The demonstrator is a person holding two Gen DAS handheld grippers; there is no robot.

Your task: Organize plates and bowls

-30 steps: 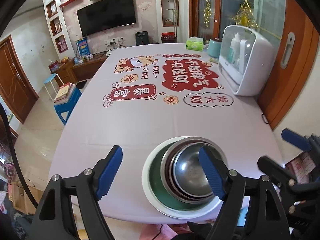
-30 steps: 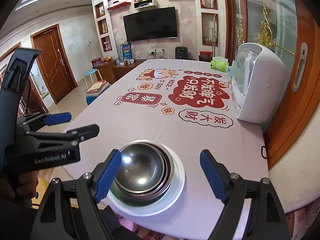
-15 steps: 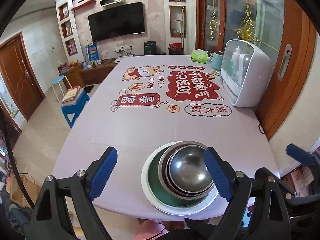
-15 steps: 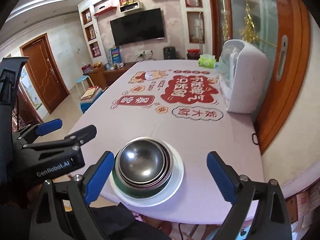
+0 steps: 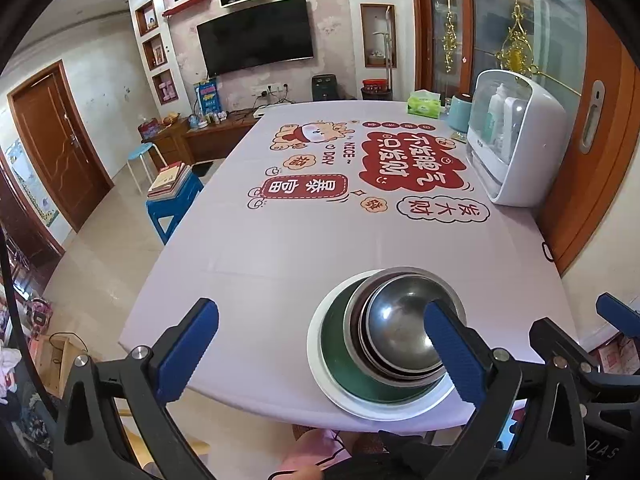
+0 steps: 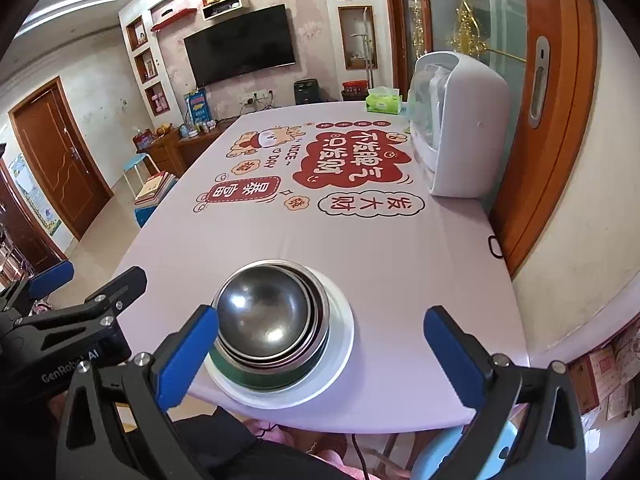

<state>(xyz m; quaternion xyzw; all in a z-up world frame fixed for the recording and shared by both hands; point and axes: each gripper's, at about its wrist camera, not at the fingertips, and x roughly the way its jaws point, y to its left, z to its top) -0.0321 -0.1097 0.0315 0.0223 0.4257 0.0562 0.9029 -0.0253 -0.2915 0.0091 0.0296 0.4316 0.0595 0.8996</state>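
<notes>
Several steel bowls (image 5: 404, 332) sit nested one inside another, on a green dish (image 5: 340, 360) that rests in turn on a white plate (image 5: 320, 364). The whole stack stands at the near edge of the table (image 5: 320, 248), whose pale cloth carries red cartoon prints. A white countertop cabinet (image 5: 516, 140) stands well apart at the far right of the table, with a tissue box (image 5: 424, 105) beyond it.

The left gripper (image 5: 320, 348) hangs above the near edge with its jaws opening and nothing between them; its right finger crosses in front of the bowls in the left wrist view, but I cannot tell whether it touches them. The right gripper (image 6: 320, 348) is likewise opening and empty, its left finger just beside the stack in its own view.

The stack looks already gathered, so the sorting seems close to done or paused.

As to handling, the steel bowls are probably light, stiff and slick; their rounded walls would likely slide out of the pads, and a nested bowl may lift its neighbour or stick. The thin rim is the best place to pinch, one pad inside and one outside. The white plate is likely ceramic, heavier and breakable, and it overhangs little, so a grip on its outer rim would need a steady, level lift. Moving the whole pile at once risks the bowls shifting and clattering off the nearby edge.
</notes>
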